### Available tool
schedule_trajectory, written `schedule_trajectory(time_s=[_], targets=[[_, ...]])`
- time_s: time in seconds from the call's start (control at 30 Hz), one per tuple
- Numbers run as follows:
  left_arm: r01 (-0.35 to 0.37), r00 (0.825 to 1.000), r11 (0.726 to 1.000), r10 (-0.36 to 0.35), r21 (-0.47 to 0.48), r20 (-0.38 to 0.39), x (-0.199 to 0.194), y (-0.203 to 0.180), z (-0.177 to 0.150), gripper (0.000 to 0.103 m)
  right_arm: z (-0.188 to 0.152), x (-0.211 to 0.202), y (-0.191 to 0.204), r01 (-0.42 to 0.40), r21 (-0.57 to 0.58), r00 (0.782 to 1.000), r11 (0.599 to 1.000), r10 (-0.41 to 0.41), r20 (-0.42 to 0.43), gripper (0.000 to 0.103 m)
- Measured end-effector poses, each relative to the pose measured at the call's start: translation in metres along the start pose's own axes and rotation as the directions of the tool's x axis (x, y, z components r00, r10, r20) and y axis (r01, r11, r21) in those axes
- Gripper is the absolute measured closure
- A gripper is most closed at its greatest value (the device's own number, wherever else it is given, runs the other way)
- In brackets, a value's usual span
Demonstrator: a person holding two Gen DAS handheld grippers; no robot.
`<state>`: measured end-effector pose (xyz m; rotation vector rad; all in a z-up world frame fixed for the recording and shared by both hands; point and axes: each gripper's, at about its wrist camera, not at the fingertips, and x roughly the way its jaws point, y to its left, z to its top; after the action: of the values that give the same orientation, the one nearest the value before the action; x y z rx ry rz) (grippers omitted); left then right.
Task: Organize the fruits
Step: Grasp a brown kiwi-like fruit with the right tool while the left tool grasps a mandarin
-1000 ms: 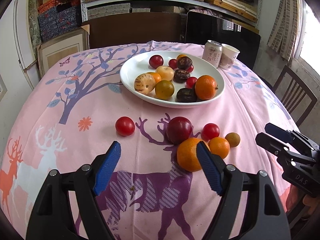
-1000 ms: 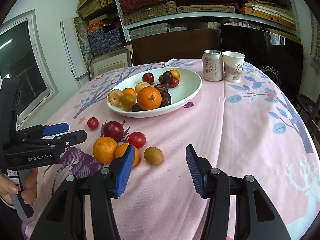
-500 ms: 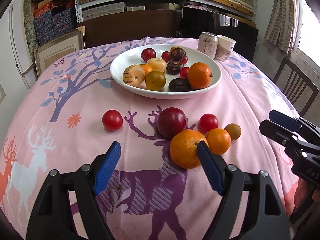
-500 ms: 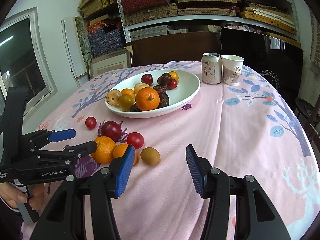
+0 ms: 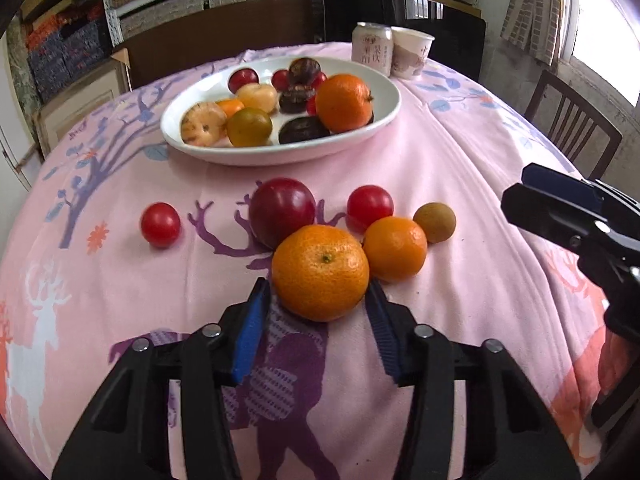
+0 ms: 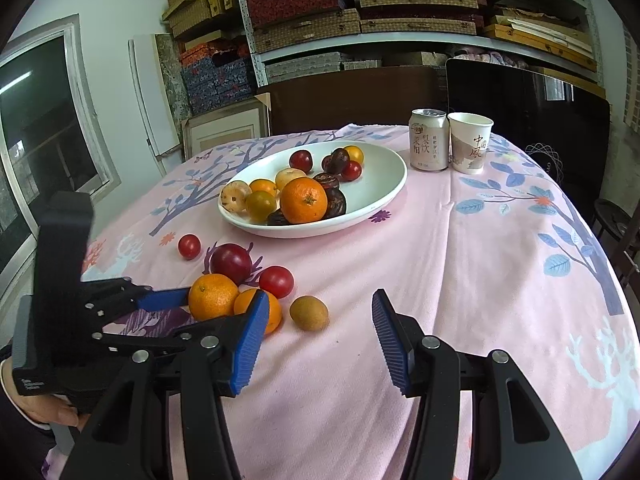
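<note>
The white oval dish (image 6: 384, 196) mid-table holds a big orange, dark plums, red cherry tomatoes and yellow fruits. The left gripper (image 5: 320, 300) has just narrowed onto the loose mandarin (image 5: 320, 272) on the pink tablecloth (image 6: 460, 280), pads touching its sides. The right gripper (image 6: 320, 320) gapes empty toward the near edge.

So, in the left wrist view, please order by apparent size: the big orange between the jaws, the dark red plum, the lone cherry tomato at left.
1. Big orange, though nearest the camera.
2. Dark red plum.
3. Cherry tomato.
</note>
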<state>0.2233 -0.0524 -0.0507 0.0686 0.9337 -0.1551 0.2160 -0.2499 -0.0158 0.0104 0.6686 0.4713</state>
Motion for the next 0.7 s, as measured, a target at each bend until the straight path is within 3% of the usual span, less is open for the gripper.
schedule_trajectory(time_s=[0.3,0.4,0.57,0.67,0.7], targets=[[0.028,0.998,1.0,-0.027,-0.014,0.063,-0.009,0.01,-0.003,0.06,-0.007,0.017,0.006,0.011,-0.028,0.998,1.0,-0.013,-0.065,0.049],[0.039,0.996,0.998,-0.035,-0.043,0.085,-0.019,0.021,0.0,0.06,-0.01,0.029,0.01,0.045,-0.038,0.991,0.998,-0.049,-0.125,0.05],[0.088,0.994,0.992,-0.08,-0.092,0.08,-0.023,0.034,0.003,0.06,-0.011,0.059,0.021,0.052,-0.082,0.971,0.995,-0.069,-0.227,0.059],[0.093,0.994,0.991,-0.087,-0.094,0.072,-0.021,0.035,0.004,0.06,-0.002,0.069,0.023,0.059,-0.082,0.973,0.995,-0.076,-0.219,0.063],[0.096,0.993,0.991,-0.089,-0.095,0.073,-0.022,0.035,0.003,0.06,0.0,0.074,0.024,0.056,-0.08,0.972,0.995,-0.073,-0.223,0.072]])
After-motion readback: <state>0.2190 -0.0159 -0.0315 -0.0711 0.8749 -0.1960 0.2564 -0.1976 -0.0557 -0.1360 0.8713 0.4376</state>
